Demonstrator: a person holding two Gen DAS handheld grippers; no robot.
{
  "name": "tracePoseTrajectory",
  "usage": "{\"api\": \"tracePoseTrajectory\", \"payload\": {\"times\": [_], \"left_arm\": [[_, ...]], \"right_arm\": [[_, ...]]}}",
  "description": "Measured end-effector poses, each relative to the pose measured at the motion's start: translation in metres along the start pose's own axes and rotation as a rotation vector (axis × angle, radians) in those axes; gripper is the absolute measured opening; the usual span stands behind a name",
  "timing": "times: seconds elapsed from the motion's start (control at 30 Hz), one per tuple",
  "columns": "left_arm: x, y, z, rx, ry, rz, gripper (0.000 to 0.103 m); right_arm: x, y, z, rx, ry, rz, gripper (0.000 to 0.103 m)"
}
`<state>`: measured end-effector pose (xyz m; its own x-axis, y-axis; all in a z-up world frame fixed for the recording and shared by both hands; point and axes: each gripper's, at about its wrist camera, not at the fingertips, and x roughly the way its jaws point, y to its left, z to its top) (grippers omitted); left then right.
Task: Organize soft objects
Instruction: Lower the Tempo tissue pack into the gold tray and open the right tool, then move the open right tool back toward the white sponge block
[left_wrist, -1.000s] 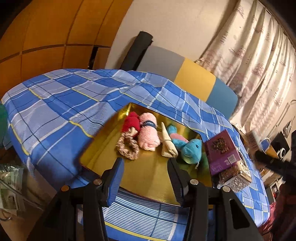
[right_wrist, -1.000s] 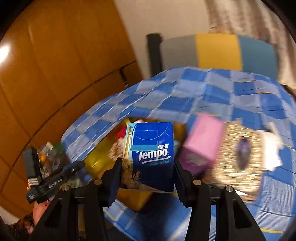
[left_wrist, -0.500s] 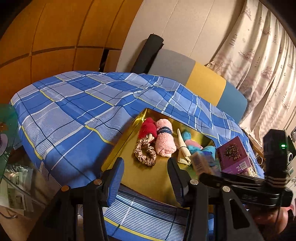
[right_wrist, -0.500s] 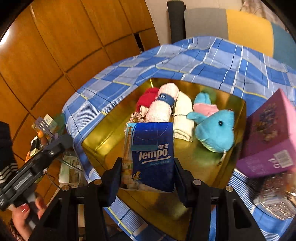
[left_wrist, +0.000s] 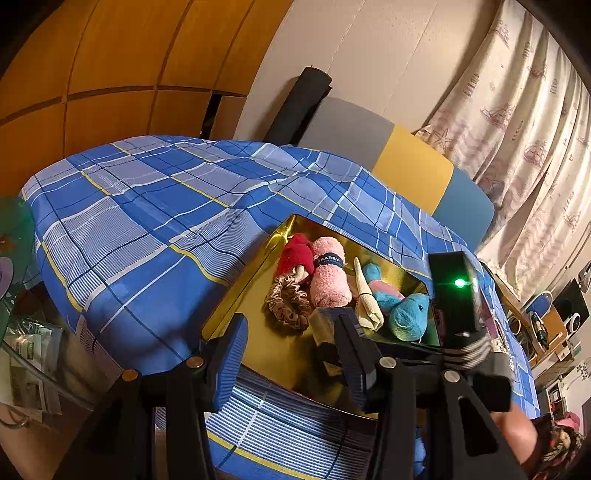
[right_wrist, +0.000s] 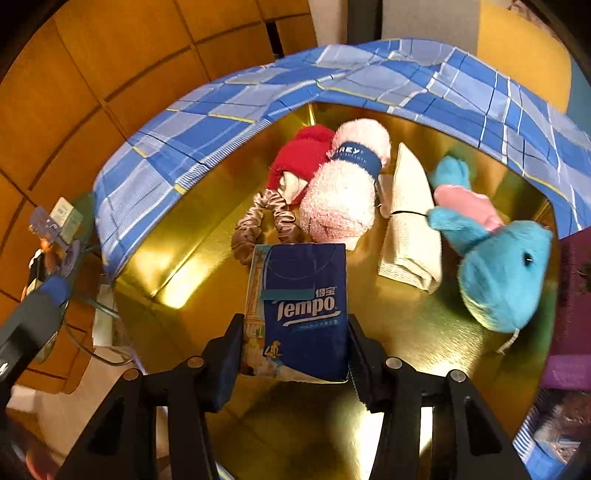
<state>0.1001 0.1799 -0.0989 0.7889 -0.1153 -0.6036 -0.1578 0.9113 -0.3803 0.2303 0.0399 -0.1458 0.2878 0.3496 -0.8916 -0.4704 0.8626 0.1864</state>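
Note:
A gold tray lies on the blue plaid cloth. In it lie a red soft item, a pink rolled towel, a beige scrunchie, a folded cream cloth and a blue plush toy. My right gripper is shut on a blue Tempo tissue pack and holds it low over the tray's near half. In the left wrist view that gripper reaches in from the right. My left gripper stands open at the tray's near edge with nothing between its fingers.
A purple box stands at the tray's right side. A grey, yellow and blue headboard and a curtain lie beyond the bed. Clutter sits on a low glass surface to the left.
My right gripper has come down and forward with the tissue pack, from above the bed to just over the tray. It now shows in the left wrist view. The left gripper has stayed put.

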Motion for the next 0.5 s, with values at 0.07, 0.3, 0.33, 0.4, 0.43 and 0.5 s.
{"api": "tracePoseTrajectory", "payload": {"times": [0.07, 0.3, 0.33, 0.4, 0.43, 0.5], "left_arm": [[0.0, 0.002, 0.001, -0.012, -0.004, 0.0, 0.049], [0.003, 0.012, 0.001, -0.055, 0.006, 0.008, 0.049], [0.003, 0.013, 0.001, -0.061, 0.009, 0.01, 0.049], [0.003, 0.014, 0.001, -0.066, 0.008, 0.012, 0.049], [0.003, 0.014, 0.001, -0.069, 0.009, 0.013, 0.049], [0.004, 0.014, 0.0, -0.069, 0.014, 0.014, 0.049]], "right_arm": [[0.006, 0.0, 0.004, 0.019, -0.002, -0.003, 0.053], [0.016, 0.003, 0.019, 0.051, -0.045, 0.028, 0.057], [0.014, 0.003, 0.02, 0.05, -0.055, 0.039, 0.059], [0.006, 0.004, 0.02, 0.049, -0.071, 0.071, 0.063], [0.002, 0.004, 0.018, 0.048, -0.076, 0.074, 0.065], [-0.006, 0.005, 0.016, 0.045, -0.085, 0.081, 0.065]]}}
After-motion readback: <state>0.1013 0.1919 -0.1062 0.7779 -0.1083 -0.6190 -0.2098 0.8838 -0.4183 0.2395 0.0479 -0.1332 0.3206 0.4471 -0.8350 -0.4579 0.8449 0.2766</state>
